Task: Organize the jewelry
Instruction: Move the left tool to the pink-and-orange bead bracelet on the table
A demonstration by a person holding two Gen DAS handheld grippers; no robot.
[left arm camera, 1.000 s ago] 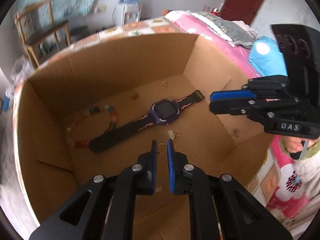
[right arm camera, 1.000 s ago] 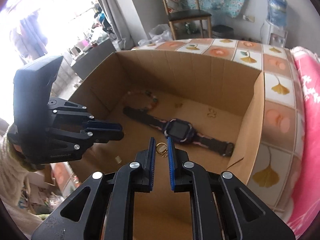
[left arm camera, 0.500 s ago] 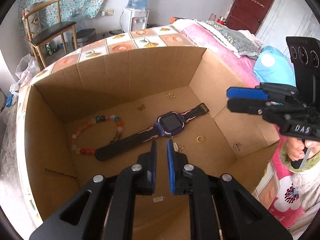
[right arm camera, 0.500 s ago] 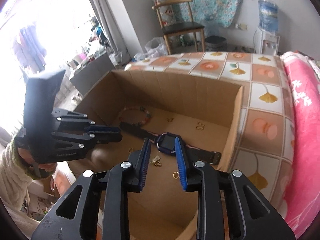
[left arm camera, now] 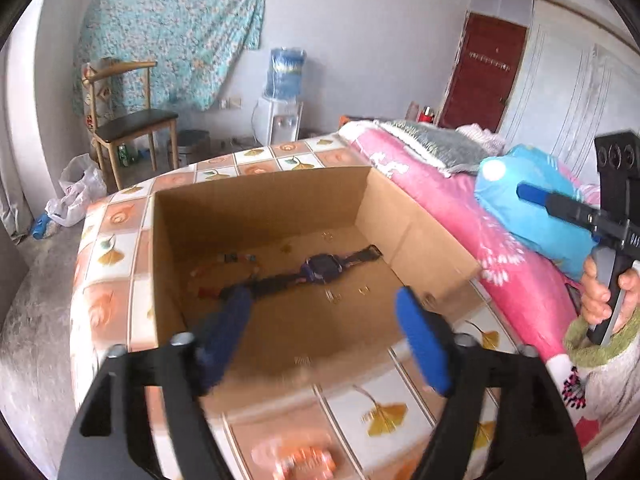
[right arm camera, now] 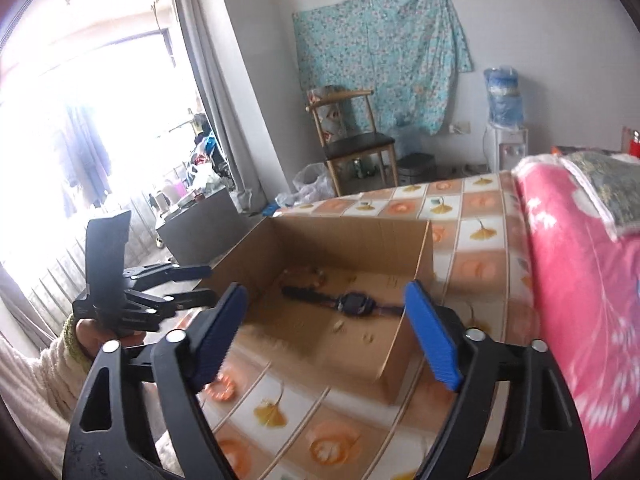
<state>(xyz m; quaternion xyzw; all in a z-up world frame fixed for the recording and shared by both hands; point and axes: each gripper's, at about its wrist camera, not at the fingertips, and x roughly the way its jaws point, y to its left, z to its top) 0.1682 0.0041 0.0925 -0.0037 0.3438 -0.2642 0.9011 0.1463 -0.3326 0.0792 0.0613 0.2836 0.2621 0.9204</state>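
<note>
An open cardboard box (left arm camera: 260,208) (right arm camera: 352,232) sits on a tiled-pattern bedspread. On its floor lie a dark smartwatch (left arm camera: 322,270) (right arm camera: 354,304), a beaded bracelet (left arm camera: 228,264) (right arm camera: 308,274), a gold ring (left arm camera: 364,289) and small gold earrings (left arm camera: 333,298) (right arm camera: 340,325). My left gripper (left arm camera: 324,300) hangs above the box's near edge, jaws opening wide, nothing between them. My right gripper (right arm camera: 326,294) is back from the box's near corner, jaws also opening, empty. Each gripper shows in the other's view at the side, the right gripper (left arm camera: 568,210) and the left gripper (right arm camera: 180,284).
A pink floral quilt (left arm camera: 460,216) (right arm camera: 580,280) and a blue bag (left arm camera: 532,204) lie right of the box. A wooden chair (left arm camera: 128,120) (right arm camera: 352,136), a water dispenser (left arm camera: 282,100) (right arm camera: 504,132) and plastic bags stand on the floor behind. A person's hands in cream sleeves hold the gripper handles.
Both grippers went from shut, low inside the box, to wide open and pulled back and up out of it. A gold ring now lies on the box floor beside the earrings.
</note>
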